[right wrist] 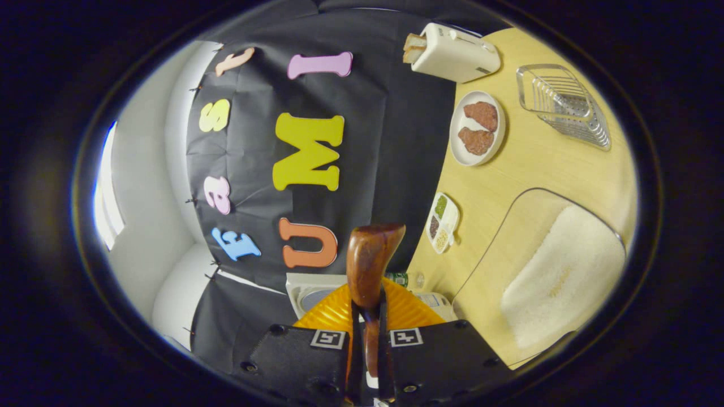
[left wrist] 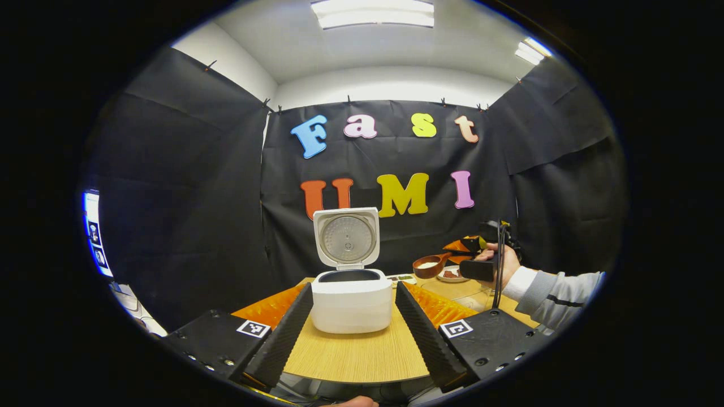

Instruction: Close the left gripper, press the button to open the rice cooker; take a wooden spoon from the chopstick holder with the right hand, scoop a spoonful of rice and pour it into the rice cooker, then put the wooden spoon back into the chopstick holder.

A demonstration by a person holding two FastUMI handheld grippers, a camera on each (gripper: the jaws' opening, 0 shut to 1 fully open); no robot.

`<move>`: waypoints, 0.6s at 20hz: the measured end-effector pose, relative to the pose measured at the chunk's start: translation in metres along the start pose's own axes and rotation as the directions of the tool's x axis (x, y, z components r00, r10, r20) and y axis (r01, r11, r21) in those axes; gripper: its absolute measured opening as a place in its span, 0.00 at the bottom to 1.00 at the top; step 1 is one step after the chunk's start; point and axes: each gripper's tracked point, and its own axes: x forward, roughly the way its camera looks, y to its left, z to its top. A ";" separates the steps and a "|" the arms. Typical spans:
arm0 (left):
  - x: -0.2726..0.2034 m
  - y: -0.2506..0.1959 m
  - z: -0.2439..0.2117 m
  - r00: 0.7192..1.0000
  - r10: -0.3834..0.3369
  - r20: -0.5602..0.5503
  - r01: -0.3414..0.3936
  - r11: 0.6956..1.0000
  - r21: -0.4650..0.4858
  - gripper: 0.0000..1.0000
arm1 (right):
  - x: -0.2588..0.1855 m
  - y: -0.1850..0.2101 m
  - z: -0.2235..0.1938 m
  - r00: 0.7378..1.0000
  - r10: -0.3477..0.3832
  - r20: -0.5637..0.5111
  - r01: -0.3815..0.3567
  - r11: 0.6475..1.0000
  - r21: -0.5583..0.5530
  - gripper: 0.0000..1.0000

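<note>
in the left gripper view the rice cooker (left wrist: pixel 350 299) is seen open on the tabletop (left wrist: pixel 356 353) between the parted left tongs (left wrist: pixel 353 333); a loaded wooden spoon (left wrist: pixel 431 264) is carried nearby

in the right gripper view the right tongs (right wrist: pixel 370 339) are clamped on the spoon handle; rice could be spilled if tilted early

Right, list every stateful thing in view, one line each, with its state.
rice cooker: lid up, open
wooden spoon: loaded with rice, held level
left gripper: open, empty
right gripper: shut on the spoon's handle
toaster: bread in its slot
</note>
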 end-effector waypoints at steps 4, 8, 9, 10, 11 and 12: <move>0.000 0.013 -0.006 1.000 0.016 -0.017 -0.017 1.000 -0.021 0.94 | 0.026 0.027 -0.030 0.999 -0.034 -0.004 0.033 0.992 -0.125 0.15; -0.002 0.024 -0.010 0.999 0.039 -0.029 -0.040 0.999 -0.023 0.94 | 0.052 0.057 -0.070 0.998 -0.069 -0.008 0.064 0.955 -0.291 0.16; -0.003 0.028 -0.011 0.999 0.039 -0.032 -0.040 0.999 -0.025 0.94 | 0.058 0.068 -0.079 0.998 -0.064 -0.003 0.059 0.935 -0.351 0.15; -0.003 0.029 -0.012 0.999 0.032 -0.034 -0.033 0.999 -0.033 0.94 | 0.066 0.079 -0.090 0.998 -0.056 -0.004 0.049 0.908 -0.416 0.16; -0.002 0.029 -0.012 0.999 0.022 -0.034 -0.024 0.999 -0.045 0.94 | 0.072 0.087 -0.100 0.999 -0.053 -0.001 0.046 0.875 -0.483 0.16; -0.002 0.030 -0.012 0.999 0.015 -0.032 -0.017 0.998 -0.063 0.94 | 0.078 0.096 -0.106 0.999 -0.045 0.013 0.045 0.832 -0.552 0.15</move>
